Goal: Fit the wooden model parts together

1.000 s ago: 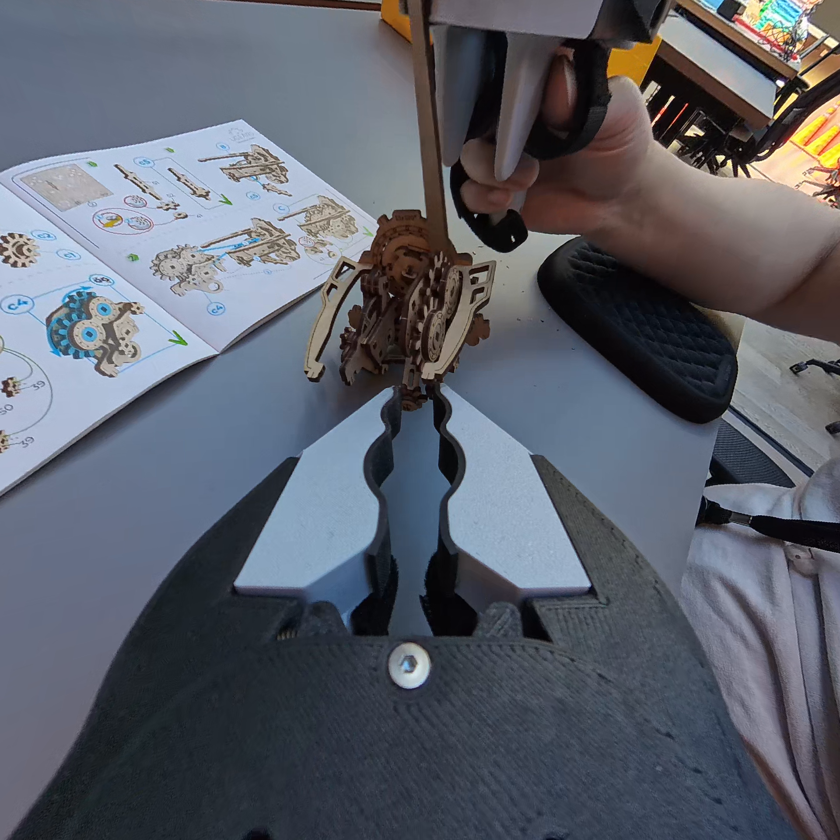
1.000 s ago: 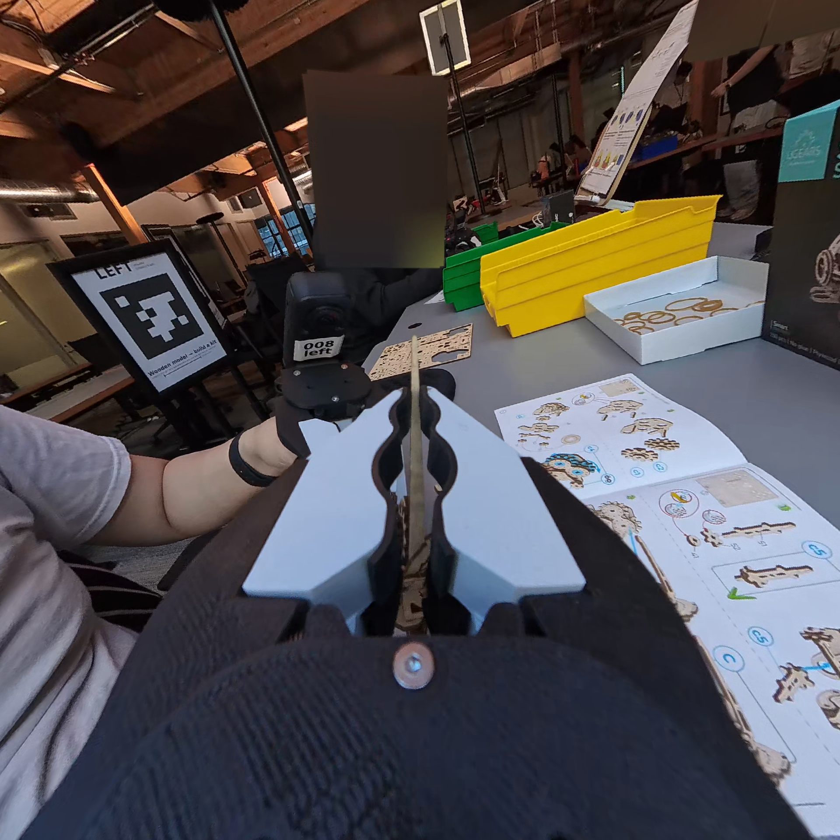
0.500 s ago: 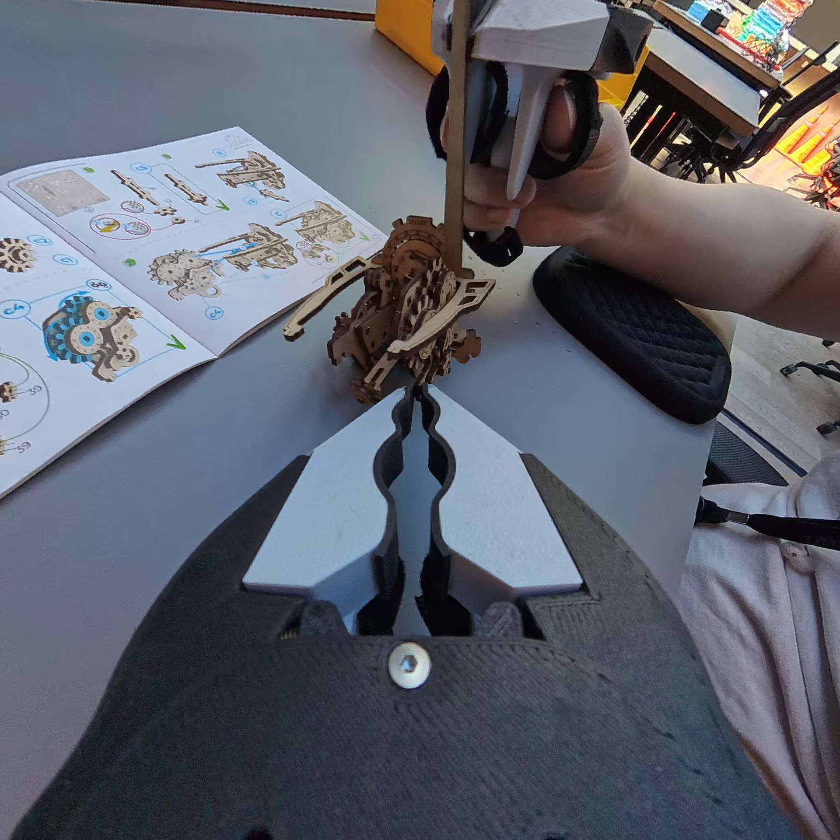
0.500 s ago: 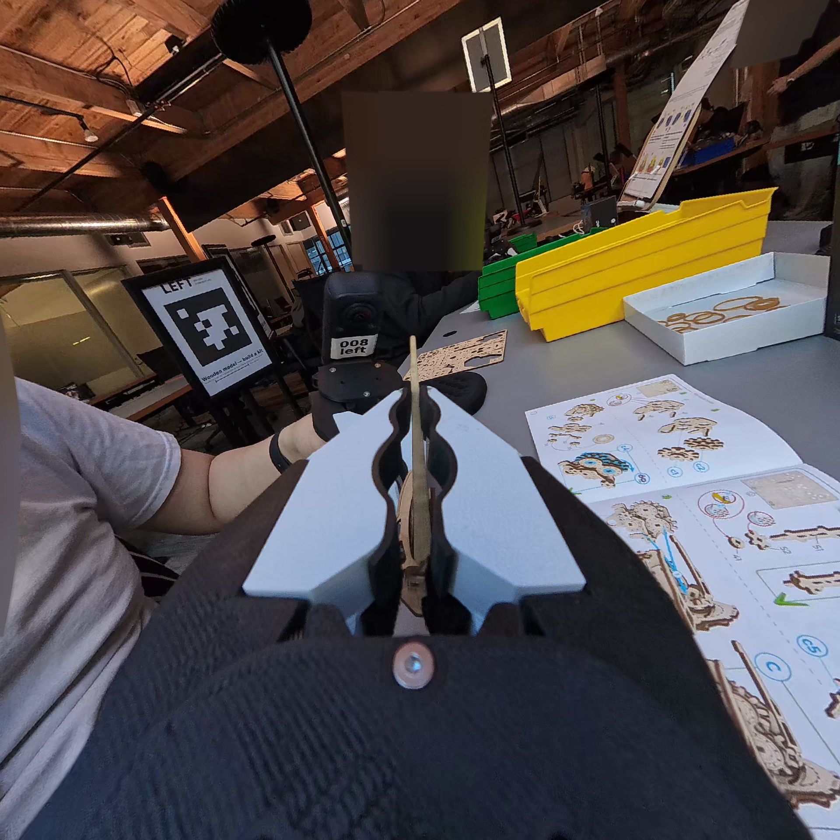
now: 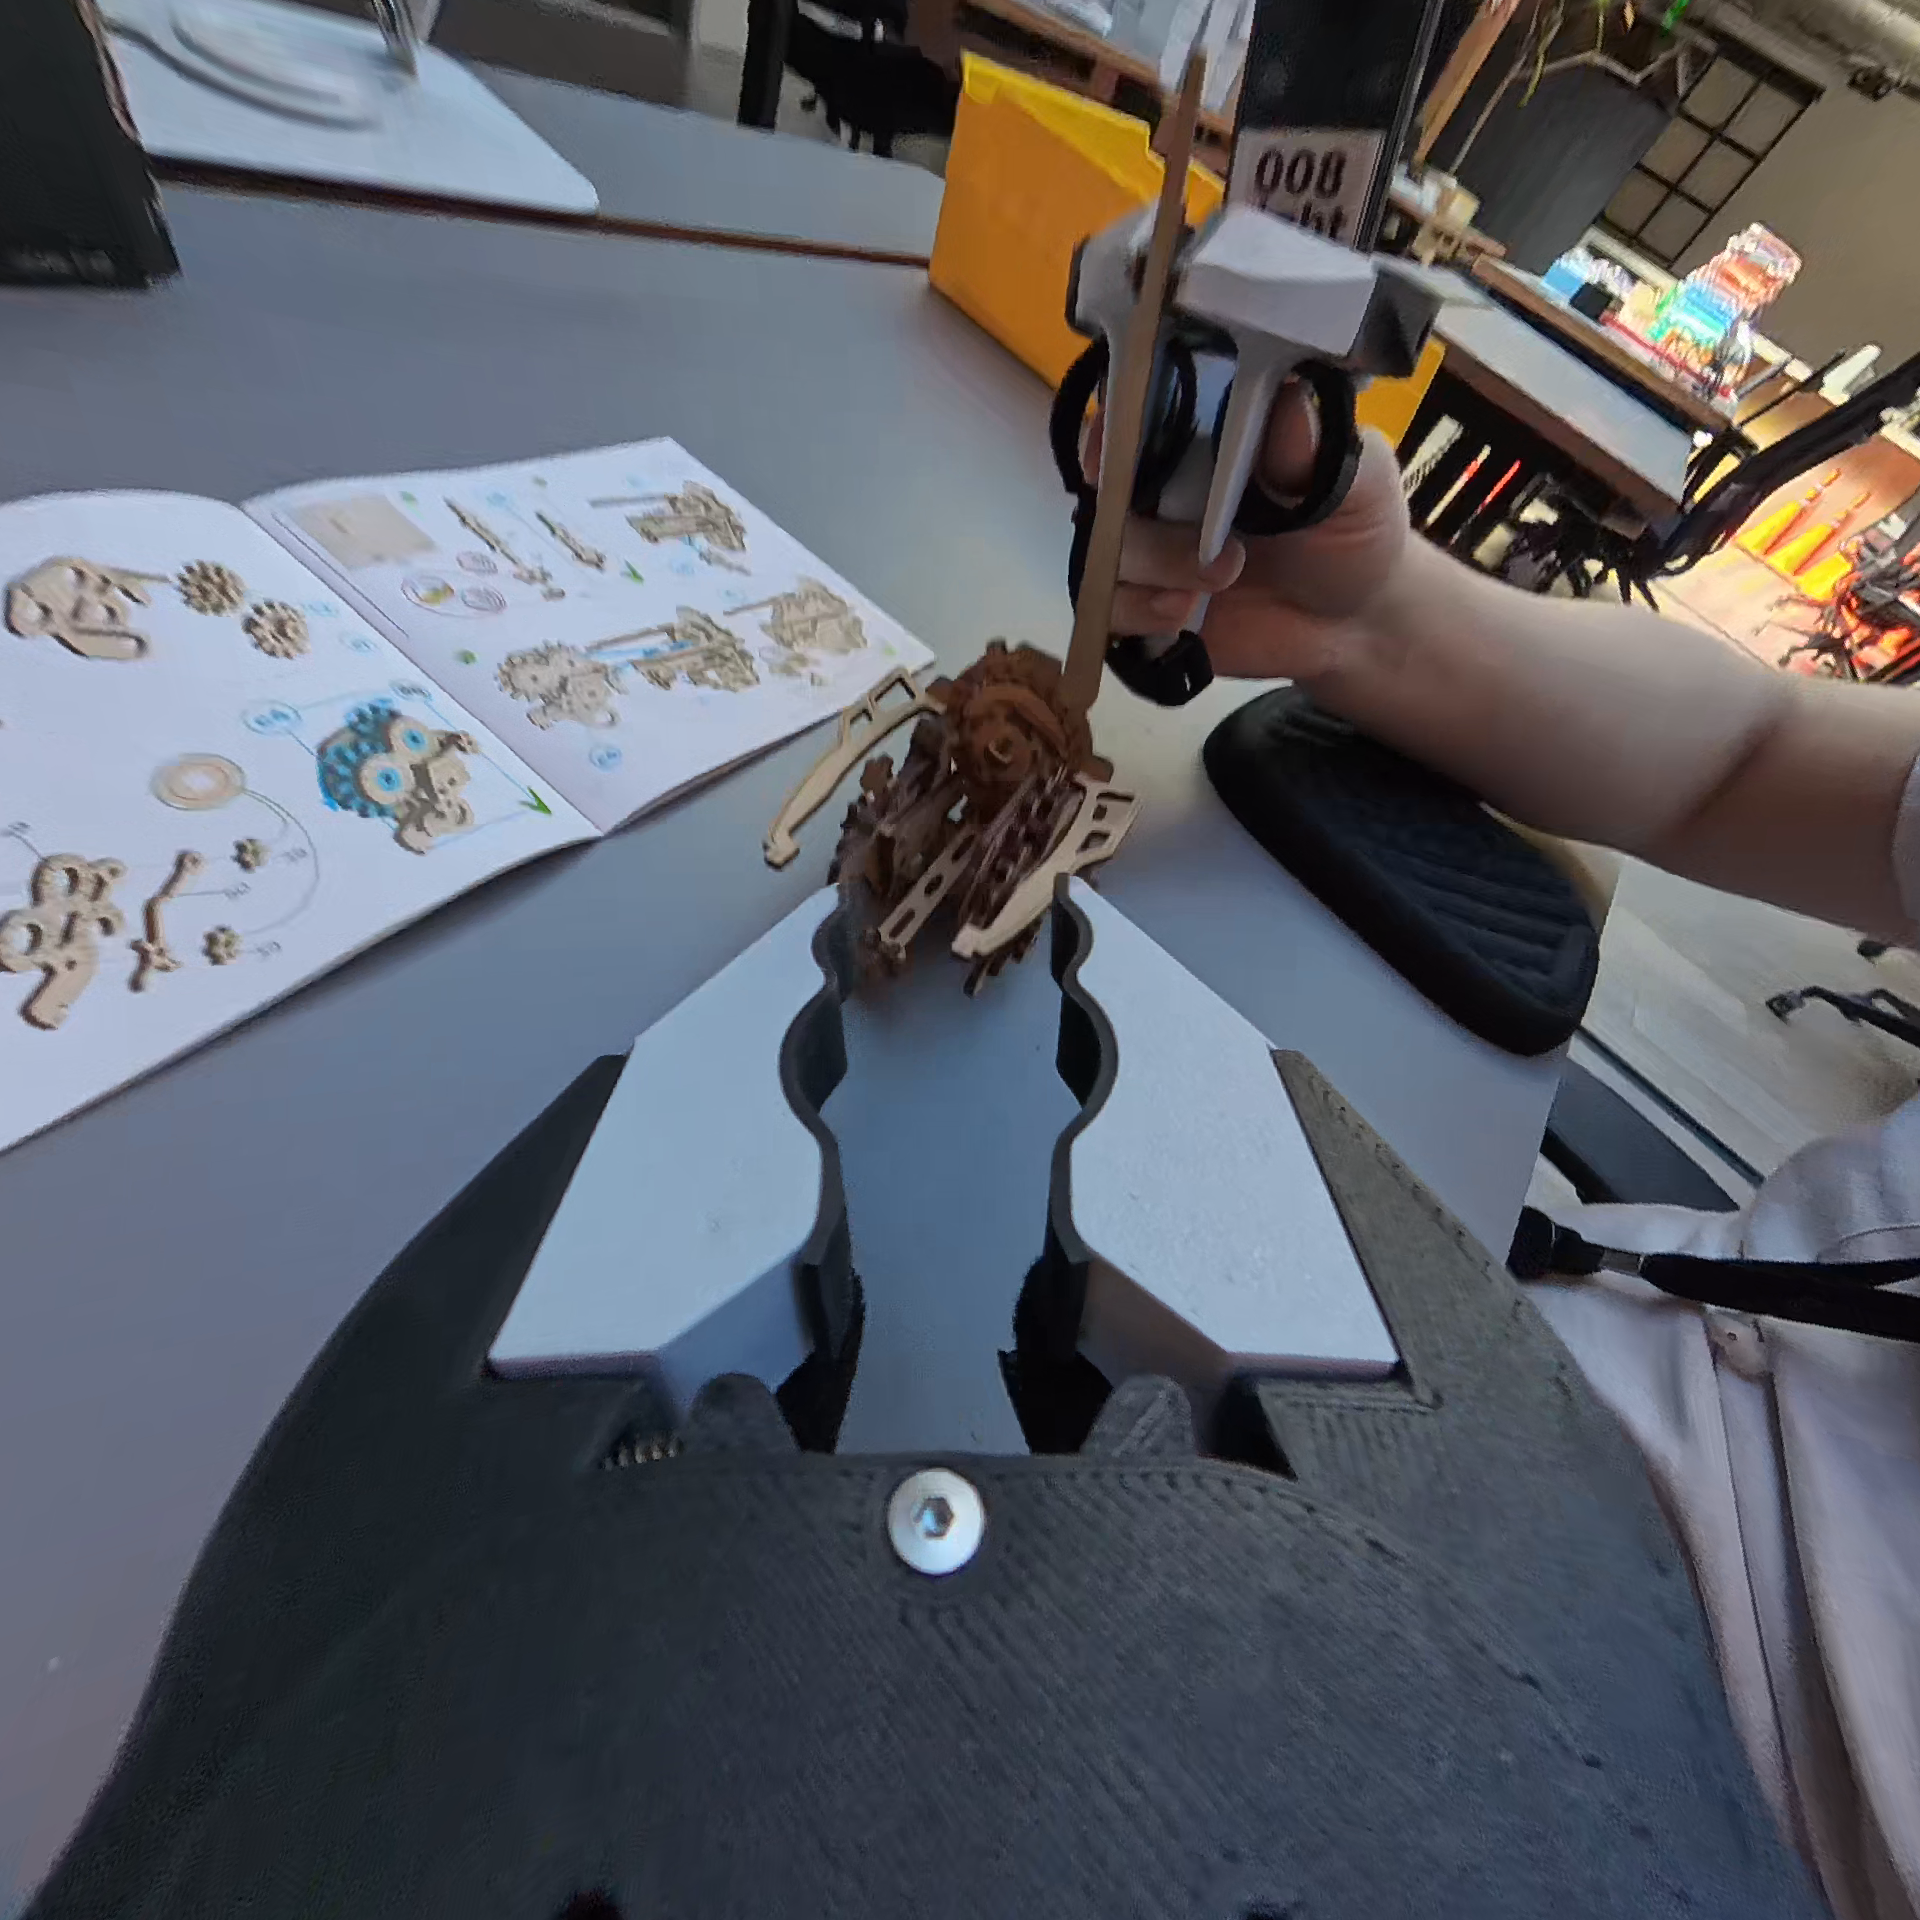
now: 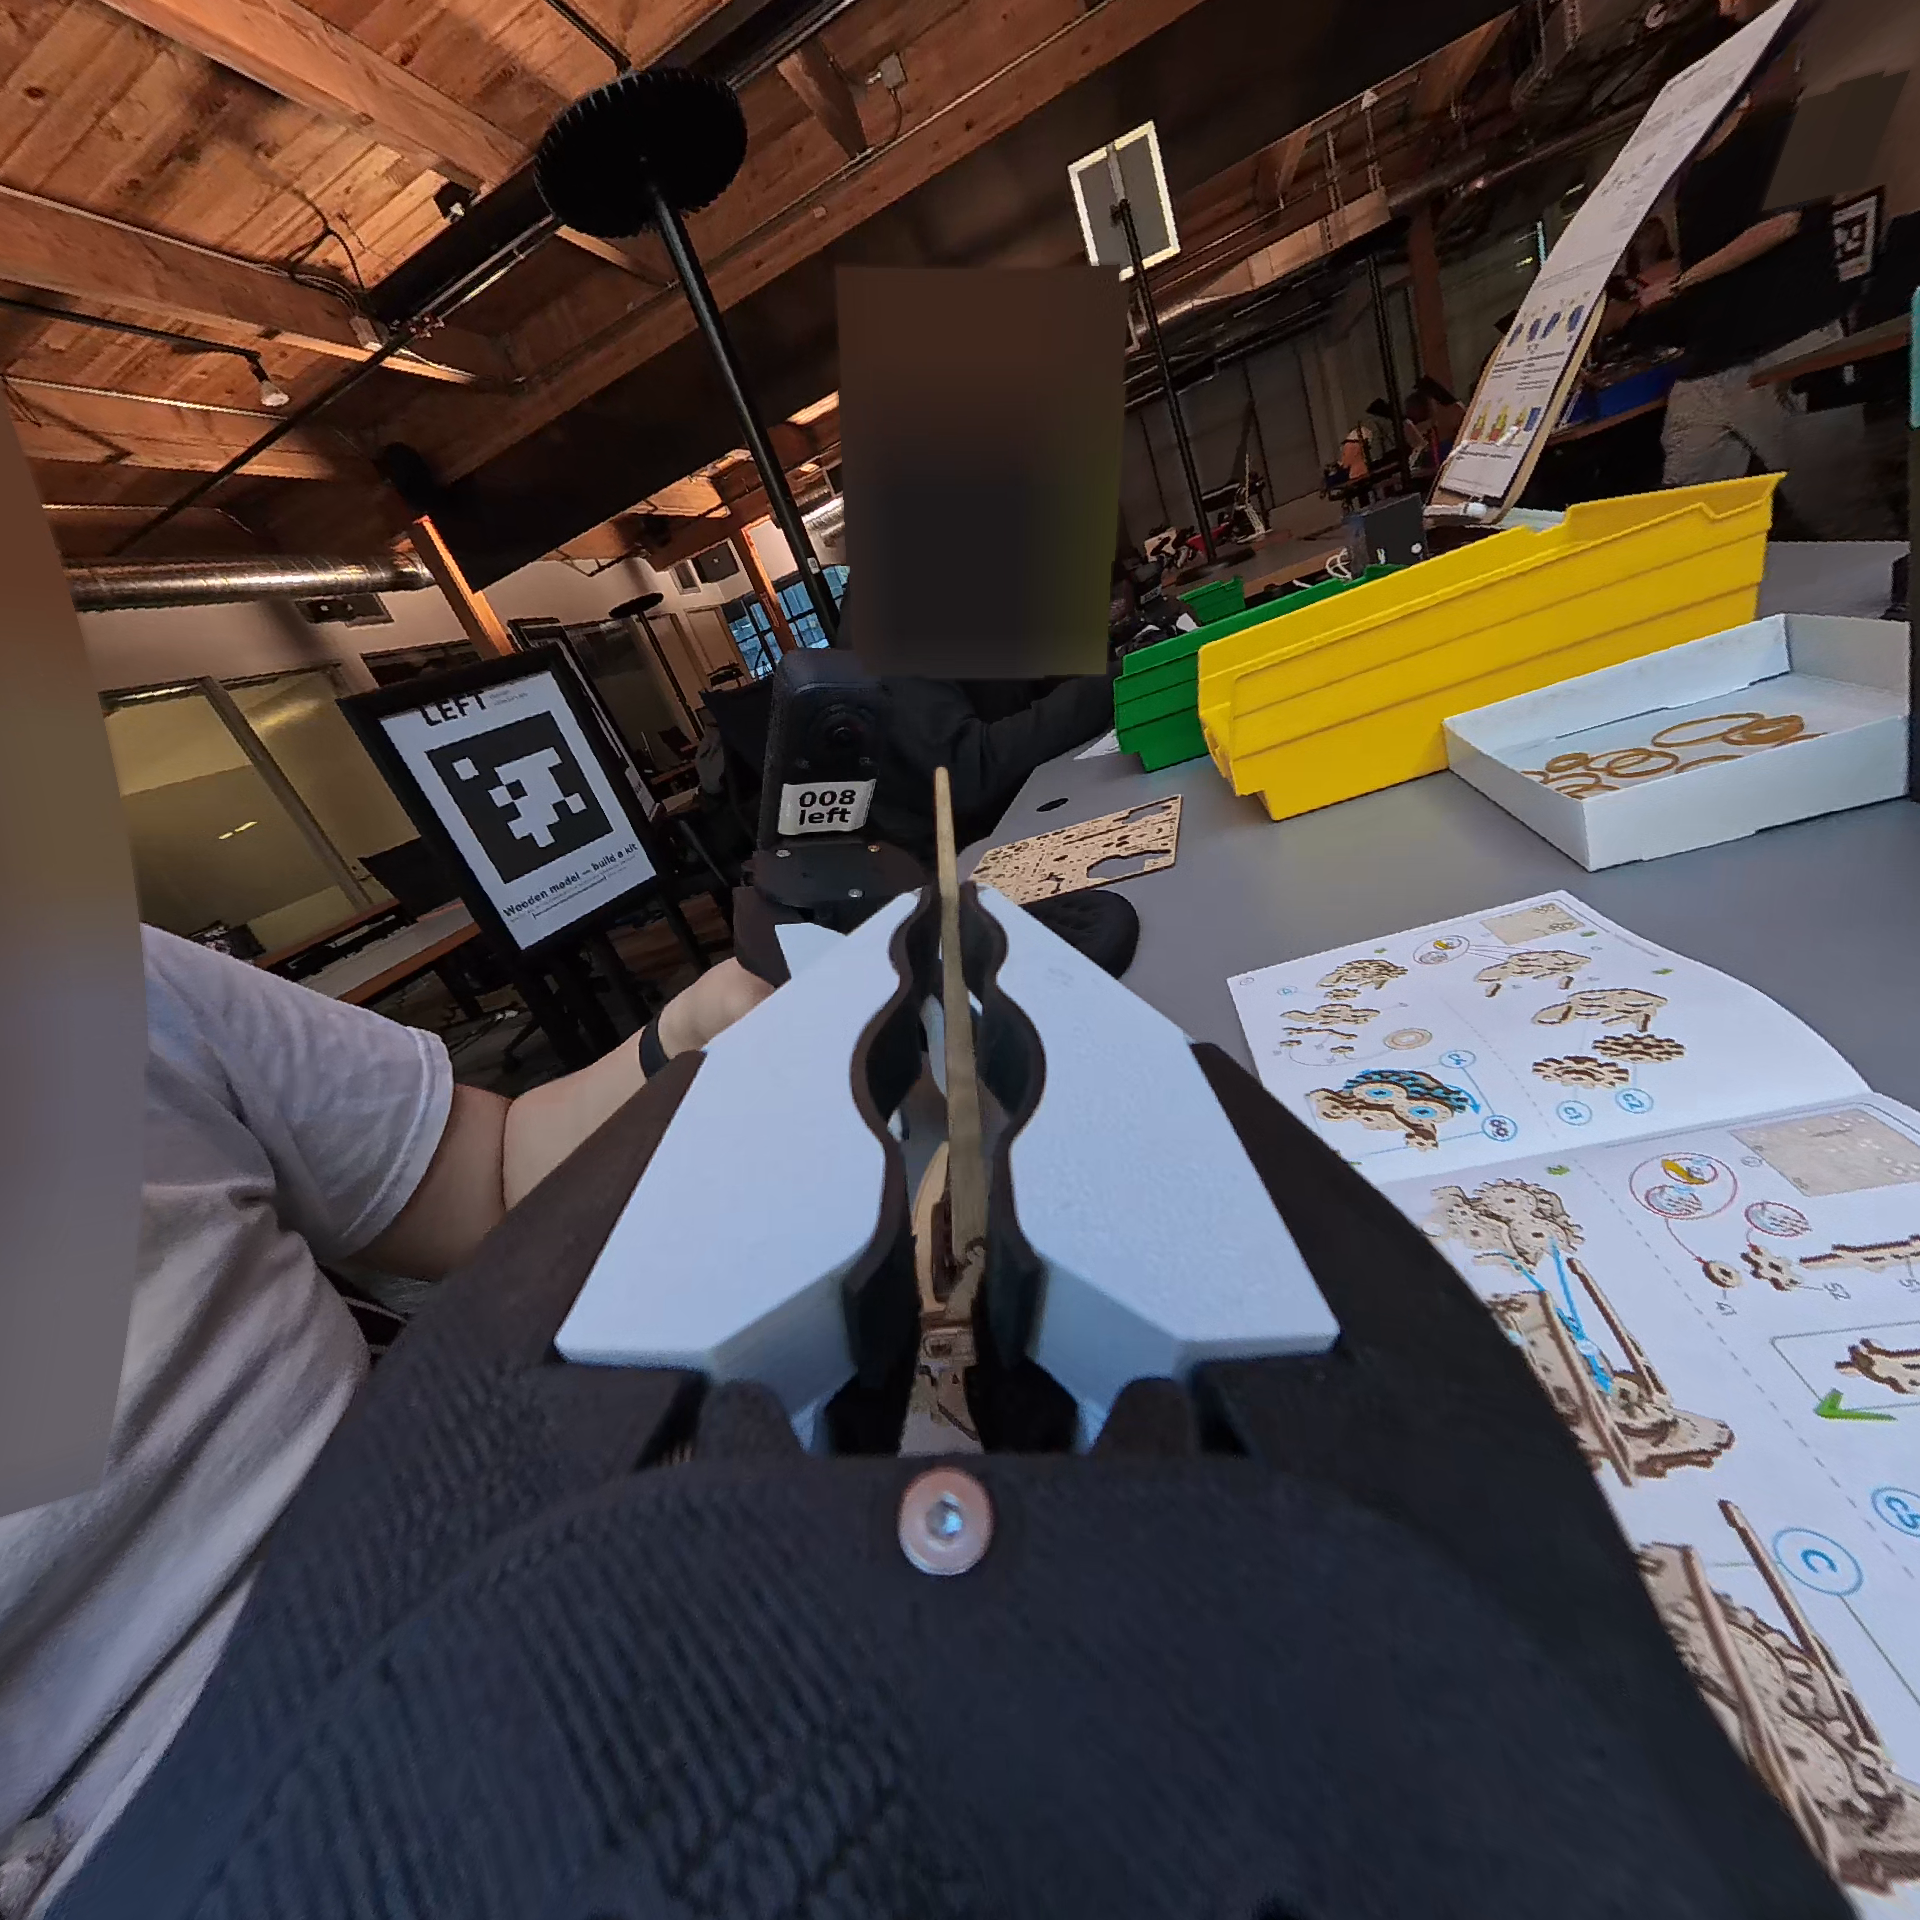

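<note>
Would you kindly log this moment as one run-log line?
left gripper: open, jaws flanking gear model | right gripper: shut on wooden strip | strip tip on model | manual open

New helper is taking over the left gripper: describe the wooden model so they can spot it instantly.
On the grey table, look right of the open instruction booklet, just ahead of the open left gripper. The wooden model is the only three-dimensional cluster of brown gears there, with the right gripper's thin wooden strip rising from it.

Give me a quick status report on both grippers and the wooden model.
Left gripper open, straddling wooden model. Right gripper shut on flat wooden strip, tip at model's top gear. Instruction booklet alongside, clear.
</note>
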A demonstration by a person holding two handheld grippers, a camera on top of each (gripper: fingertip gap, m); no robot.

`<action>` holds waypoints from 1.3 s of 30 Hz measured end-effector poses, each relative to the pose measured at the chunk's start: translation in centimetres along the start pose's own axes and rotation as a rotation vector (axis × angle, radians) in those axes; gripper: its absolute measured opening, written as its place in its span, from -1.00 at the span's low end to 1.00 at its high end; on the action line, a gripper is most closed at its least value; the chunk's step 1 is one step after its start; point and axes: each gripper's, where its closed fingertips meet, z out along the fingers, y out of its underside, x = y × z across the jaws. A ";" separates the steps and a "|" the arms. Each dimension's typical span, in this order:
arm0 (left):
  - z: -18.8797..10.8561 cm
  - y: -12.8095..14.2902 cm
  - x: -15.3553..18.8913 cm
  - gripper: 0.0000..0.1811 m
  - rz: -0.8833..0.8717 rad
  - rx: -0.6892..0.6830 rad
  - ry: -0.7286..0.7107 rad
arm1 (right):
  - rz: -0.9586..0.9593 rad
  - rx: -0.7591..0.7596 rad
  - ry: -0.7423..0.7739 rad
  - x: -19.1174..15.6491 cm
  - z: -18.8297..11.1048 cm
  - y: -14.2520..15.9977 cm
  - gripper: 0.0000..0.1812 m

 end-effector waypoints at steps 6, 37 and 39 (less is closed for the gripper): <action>-0.4 -4.7 3.4 -0.49 0.134 0.133 0.035 | 0.023 0.032 -0.084 -2.9 1.2 -1.7 -0.98; 3.1 -2.7 7.7 -0.93 0.220 -0.026 0.194 | -0.109 -0.464 -0.152 -5.9 1.1 2.8 -0.90; 3.1 -2.1 7.7 -0.93 0.232 -0.059 0.196 | -0.128 -0.519 -0.164 -6.0 0.9 3.3 -0.97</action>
